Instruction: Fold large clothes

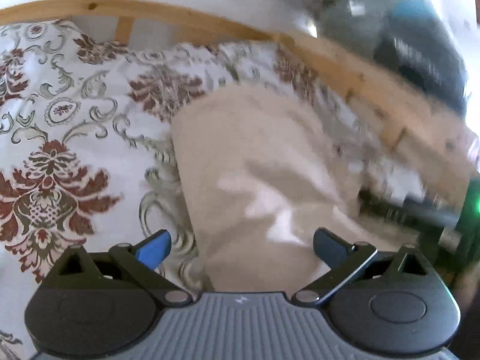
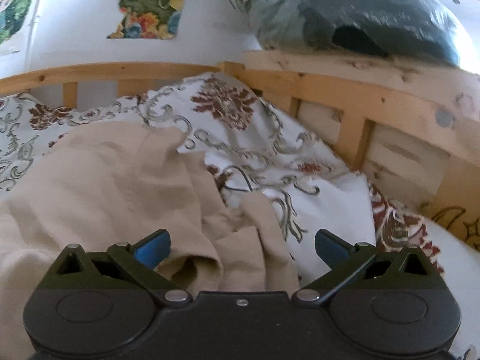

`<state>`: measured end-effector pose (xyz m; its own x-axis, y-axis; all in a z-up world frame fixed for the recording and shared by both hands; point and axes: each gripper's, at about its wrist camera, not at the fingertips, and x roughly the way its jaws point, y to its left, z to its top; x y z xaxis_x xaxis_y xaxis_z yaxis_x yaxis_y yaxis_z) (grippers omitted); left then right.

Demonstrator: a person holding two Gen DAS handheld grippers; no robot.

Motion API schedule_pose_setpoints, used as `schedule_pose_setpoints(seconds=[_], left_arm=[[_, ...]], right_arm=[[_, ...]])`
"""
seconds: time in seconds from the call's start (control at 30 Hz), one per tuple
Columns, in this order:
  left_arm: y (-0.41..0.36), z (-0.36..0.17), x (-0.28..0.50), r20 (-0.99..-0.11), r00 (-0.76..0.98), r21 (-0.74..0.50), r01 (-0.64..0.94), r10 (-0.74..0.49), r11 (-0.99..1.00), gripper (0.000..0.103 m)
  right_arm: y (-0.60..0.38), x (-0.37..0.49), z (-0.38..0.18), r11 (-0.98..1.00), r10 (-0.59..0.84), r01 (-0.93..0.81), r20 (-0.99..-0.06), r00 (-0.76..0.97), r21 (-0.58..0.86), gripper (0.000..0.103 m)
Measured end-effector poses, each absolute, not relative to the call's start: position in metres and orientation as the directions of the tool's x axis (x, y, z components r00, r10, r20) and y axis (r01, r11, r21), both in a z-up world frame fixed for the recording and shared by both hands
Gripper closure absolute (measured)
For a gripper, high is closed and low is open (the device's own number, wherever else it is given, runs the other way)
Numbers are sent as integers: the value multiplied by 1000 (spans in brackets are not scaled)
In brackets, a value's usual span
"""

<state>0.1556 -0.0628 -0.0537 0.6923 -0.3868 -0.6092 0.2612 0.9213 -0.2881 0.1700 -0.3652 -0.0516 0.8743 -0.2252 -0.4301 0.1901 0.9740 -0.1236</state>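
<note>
Floral red-and-grey bedspread (image 2: pixel 270 150) inside a pine bed frame (image 2: pixel 345 90) carries the rumpled beige cotton garment (image 2: pixel 105 180), unfolded, seemingly untouched, ahead of both spread-fingered tools: left gripper (image 1: pixel 241 247), right gripper (image 2: pixel 242 247).

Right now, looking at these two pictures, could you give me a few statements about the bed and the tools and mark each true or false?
1. The beige garment lies crumpled on the patterned bedspread. True.
2. The right tool is clamped on the cloth. False: its jaws stand wide open.
3. The left tool is open. True.
4. The bed frame is metal. False: it is light wood.
5. The garment is neatly folded. False: it is rumpled.
</note>
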Motion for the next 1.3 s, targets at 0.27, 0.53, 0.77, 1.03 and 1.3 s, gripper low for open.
schedule_pose_setpoints(seconds=[0.27, 0.53, 0.77, 1.03, 1.3], left_arm=[[-79, -62, 157, -607, 716, -198, 284, -345, 938, 0], [-84, -61, 155, -610, 722, -166, 285, -325, 944, 0], [-86, -61, 156, -613, 727, -153, 276, -310, 949, 0], [-85, -62, 156, -611, 729, -149, 277, -308, 949, 0], [-78, -56, 165, -624, 696, -199, 298, -355, 934, 1]], right_arm=[[-370, 173, -56, 972, -233, 210, -455, 859, -101, 1], [-370, 177, -59, 973, -230, 209, -471, 852, -98, 1], [-372, 179, -60, 974, -225, 207, -478, 849, -91, 1], [-372, 180, -62, 975, -223, 203, -485, 846, -93, 1], [-377, 181, -59, 987, -155, 154, -491, 857, -44, 1]])
